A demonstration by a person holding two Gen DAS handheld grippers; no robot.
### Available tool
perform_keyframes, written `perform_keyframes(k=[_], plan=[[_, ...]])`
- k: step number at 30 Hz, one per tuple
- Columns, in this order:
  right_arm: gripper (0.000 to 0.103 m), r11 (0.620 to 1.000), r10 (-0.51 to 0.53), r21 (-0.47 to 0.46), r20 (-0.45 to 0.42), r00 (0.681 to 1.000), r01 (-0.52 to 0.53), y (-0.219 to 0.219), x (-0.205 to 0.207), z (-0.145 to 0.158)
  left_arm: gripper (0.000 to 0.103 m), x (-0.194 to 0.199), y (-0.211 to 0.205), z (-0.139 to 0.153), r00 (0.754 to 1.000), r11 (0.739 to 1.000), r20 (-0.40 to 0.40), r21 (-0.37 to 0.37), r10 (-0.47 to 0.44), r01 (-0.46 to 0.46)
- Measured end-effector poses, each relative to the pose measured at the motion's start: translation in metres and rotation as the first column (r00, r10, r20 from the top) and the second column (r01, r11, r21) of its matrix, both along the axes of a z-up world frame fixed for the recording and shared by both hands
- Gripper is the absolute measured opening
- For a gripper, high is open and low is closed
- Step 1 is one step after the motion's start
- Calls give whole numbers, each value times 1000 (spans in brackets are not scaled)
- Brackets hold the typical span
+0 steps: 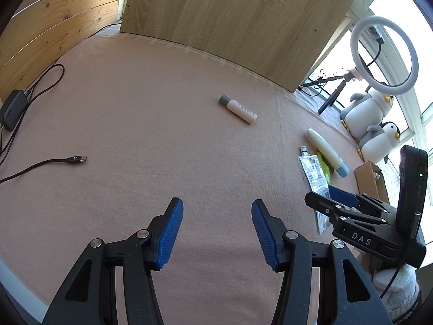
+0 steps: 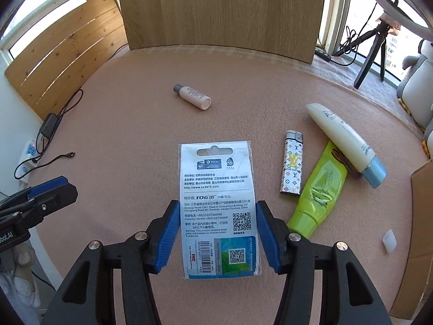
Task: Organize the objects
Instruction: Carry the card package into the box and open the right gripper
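Observation:
A white carded package with printed text and QR codes lies flat on the pink mat. My right gripper is open, its blue pads straddling the package's two long edges. To its right lie a patterned lighter, a green tube and, across that, a white tube with a blue cap. A small pink bottle with a grey cap lies farther back. My left gripper hovers open over bare mat, with the right gripper to its right above the package.
A cardboard box stands at the mat's right edge, a small white piece beside it. A USB-C cable and charger lie at the left. A wooden board stands behind. Plush penguins and a ring light are at the window.

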State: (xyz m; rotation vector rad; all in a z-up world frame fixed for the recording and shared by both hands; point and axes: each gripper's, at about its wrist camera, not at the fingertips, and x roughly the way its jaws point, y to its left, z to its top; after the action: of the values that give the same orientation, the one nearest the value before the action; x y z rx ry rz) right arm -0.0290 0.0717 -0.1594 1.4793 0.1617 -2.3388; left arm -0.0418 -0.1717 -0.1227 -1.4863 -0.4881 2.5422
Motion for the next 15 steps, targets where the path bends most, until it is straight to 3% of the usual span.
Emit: perform_keyframes(k=[8,15], plan=[[52,991,-125,-53,-49,991,123,89,12,33,57,-18,56,13,998,998,-14,-4,-60,60],[52,964,-267,-43,-87,960,264,175,14,51,57,-25,104,18,992,992,-8,-11,-126,126]])
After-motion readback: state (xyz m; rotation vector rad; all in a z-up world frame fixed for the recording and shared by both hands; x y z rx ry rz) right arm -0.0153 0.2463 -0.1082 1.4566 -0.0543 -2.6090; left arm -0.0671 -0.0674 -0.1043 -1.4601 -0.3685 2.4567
